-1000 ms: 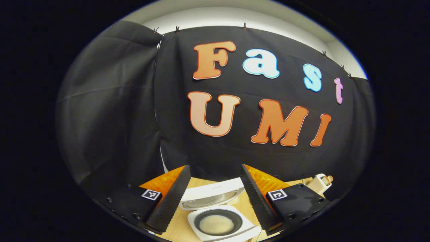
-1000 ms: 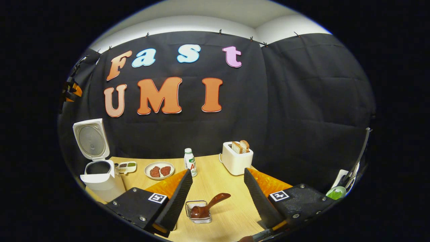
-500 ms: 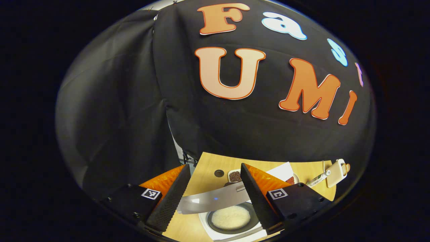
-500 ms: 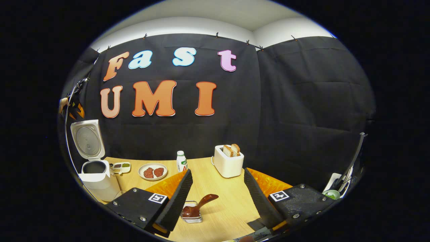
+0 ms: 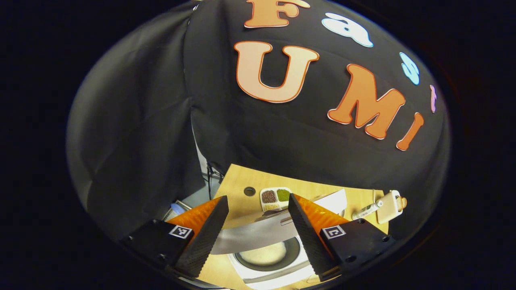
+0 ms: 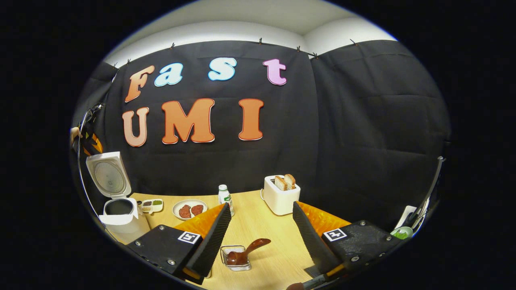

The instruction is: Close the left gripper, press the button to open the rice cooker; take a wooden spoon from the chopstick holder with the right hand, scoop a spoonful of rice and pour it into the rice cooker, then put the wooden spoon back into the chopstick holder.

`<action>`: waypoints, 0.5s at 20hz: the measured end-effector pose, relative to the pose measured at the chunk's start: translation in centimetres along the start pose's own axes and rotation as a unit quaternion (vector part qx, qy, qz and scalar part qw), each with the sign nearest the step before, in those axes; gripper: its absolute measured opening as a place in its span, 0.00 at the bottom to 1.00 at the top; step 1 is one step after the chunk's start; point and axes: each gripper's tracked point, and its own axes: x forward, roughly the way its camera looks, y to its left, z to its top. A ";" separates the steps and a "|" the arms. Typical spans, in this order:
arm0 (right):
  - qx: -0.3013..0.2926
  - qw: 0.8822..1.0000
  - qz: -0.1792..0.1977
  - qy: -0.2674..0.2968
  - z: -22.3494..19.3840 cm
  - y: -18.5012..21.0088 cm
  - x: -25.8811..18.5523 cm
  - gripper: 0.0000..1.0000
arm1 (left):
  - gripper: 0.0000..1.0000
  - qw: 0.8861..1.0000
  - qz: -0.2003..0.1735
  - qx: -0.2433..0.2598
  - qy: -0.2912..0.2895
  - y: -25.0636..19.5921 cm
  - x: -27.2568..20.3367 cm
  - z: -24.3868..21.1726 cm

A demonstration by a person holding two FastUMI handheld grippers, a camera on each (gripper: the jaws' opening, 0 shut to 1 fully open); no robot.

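Observation:
The white rice cooker (image 5: 278,278) sits right below my left gripper (image 5: 258,199), which is open and holds nothing. Its raised lid (image 5: 250,238) crosses between the fingers, and white rice (image 5: 266,254) lies in the dark pot. In the right gripper view the cooker (image 6: 121,219) stands at the far left with its lid (image 6: 108,176) up. A dark wooden spoon (image 6: 253,245) rests in the wire chopstick holder (image 6: 242,267), handle tilted right, just ahead of my open right gripper (image 6: 262,205). The left gripper (image 6: 92,143) hangs above the cooker.
A compartment dish (image 5: 276,196) lies behind the cooker. The plate of meat (image 6: 189,209), bottle (image 6: 225,196) and toaster with bread (image 6: 282,195) stand along the back of the wooden table (image 6: 278,257). A hole (image 5: 249,191) marks the table's far corner.
The left gripper view has tipped down and forward over the cooker, showing more table behind it. The right gripper has barely shifted; the spoon stays in the holder.

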 end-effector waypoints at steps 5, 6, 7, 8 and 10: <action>0.004 0.999 0.035 -0.004 0.2 1.0 -0.3 0.95 | 1.00 0.999 -0.027 0.017 0.024 -2.0 -1.4 -5.6; 0.004 0.999 0.043 -0.002 0.2 1.2 -0.4 0.95 | 1.00 0.999 -0.030 0.022 0.033 -2.4 -1.8 -7.4; 0.004 0.999 0.051 -0.002 0.0 1.4 -0.6 0.95 | 1.00 0.998 -0.031 0.025 0.040 -2.7 -1.9 -8.8; 0.006 0.998 0.057 -0.003 0.1 1.7 -0.9 0.95 | 1.00 0.998 -0.031 0.029 0.045 -2.9 -2.0 -10.5; 0.007 0.998 0.068 -0.006 0.1 2.2 -1.3 0.95 | 1.00 0.998 -0.029 0.023 0.046 -3.3 -2.1 -13.0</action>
